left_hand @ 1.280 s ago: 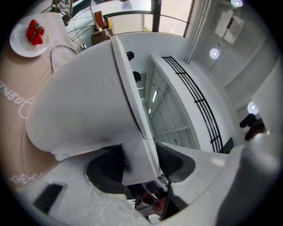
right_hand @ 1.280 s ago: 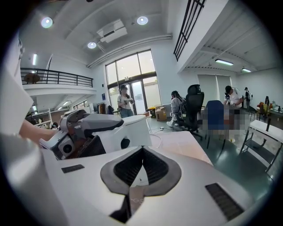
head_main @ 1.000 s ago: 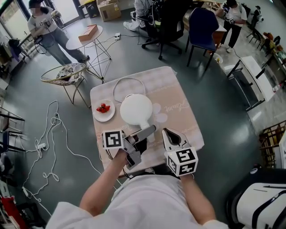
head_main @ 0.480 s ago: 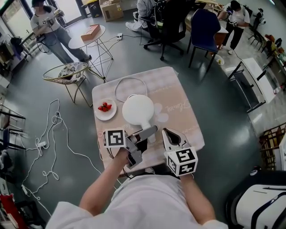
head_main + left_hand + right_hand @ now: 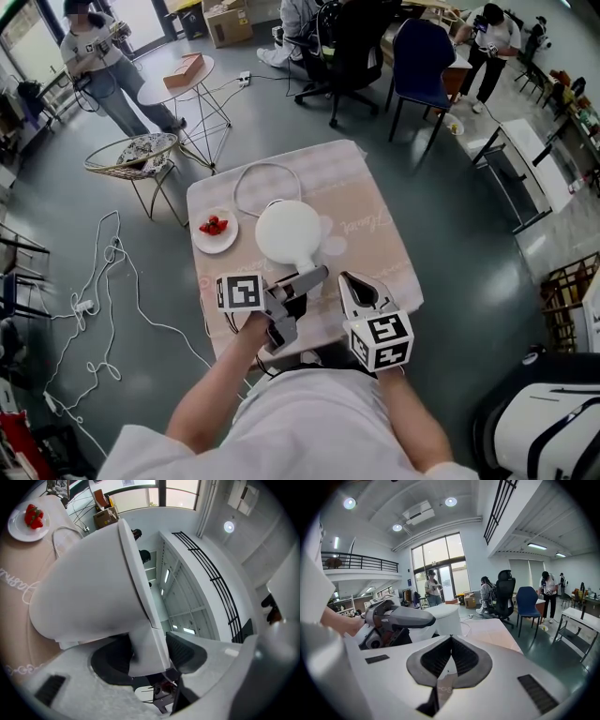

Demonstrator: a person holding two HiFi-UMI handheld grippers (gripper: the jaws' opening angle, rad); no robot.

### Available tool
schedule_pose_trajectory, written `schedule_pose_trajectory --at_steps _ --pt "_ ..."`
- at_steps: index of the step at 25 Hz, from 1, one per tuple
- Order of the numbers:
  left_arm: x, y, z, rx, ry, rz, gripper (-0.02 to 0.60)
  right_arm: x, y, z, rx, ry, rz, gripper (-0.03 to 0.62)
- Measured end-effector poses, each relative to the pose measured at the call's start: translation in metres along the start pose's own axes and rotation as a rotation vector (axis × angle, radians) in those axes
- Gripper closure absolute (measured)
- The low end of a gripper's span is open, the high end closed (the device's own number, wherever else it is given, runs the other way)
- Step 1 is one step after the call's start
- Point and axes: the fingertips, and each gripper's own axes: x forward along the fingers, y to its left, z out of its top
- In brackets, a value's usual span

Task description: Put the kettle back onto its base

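Now, our left gripper [image 5: 147, 651] clamped on handle [image 5: 146, 634] of kettle [image 5: 288, 232], mid-frame over surface [image 5: 380, 230]. Lower right, our right gripper [image 5: 449, 656] closed, empty. We can't see base: blind lowering could miss seat, leave kettle rocking. One-sided grip may let it swing.

White kettle [image 5: 288, 232] beyond the left fingers [image 5: 110, 660] hides whatever is beneath it; head view loses its handle [image 5: 146, 651] under those fingers.
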Motion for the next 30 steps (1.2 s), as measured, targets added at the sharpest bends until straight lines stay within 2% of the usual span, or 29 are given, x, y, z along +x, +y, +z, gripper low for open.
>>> schedule_pose_trajectory --at_steps 5,13,14,16,19,24,27,30 --pt "-0.001 -0.004 -0.001 -0.064 -0.030 -0.063 0.359 -0.001 0.002 -0.002 -0.002 0.007 0.010 0.589" --pt "-0.004 -0.001 0.001 -0.001 -0.040 -0.089 0.359 0.000 0.006 -0.002 -0.017 0.017 0.025 0.589" --pt "-0.004 0.002 0.000 0.013 -0.037 -0.076 0.353 0.000 0.006 -0.003 -0.018 0.017 0.026 0.589" --pt "-0.007 0.009 -0.005 0.000 -0.040 -0.042 0.232 -0.002 0.006 -0.004 -0.019 0.020 0.028 0.589" --pt "-0.014 0.012 -0.006 -0.001 -0.062 -0.029 0.227 -0.002 0.006 -0.006 -0.020 0.026 0.031 0.589" --pt "-0.026 0.011 -0.007 0.063 -0.103 0.016 0.229 -0.005 0.008 -0.009 -0.026 0.030 0.050 0.589" --pt "-0.038 0.006 -0.007 0.122 -0.159 0.058 0.230 -0.008 0.011 -0.009 -0.029 0.030 0.067 0.589" --pt "-0.052 0.005 -0.009 0.201 -0.205 0.139 0.259 -0.009 0.017 -0.007 -0.033 0.030 0.098 0.589"
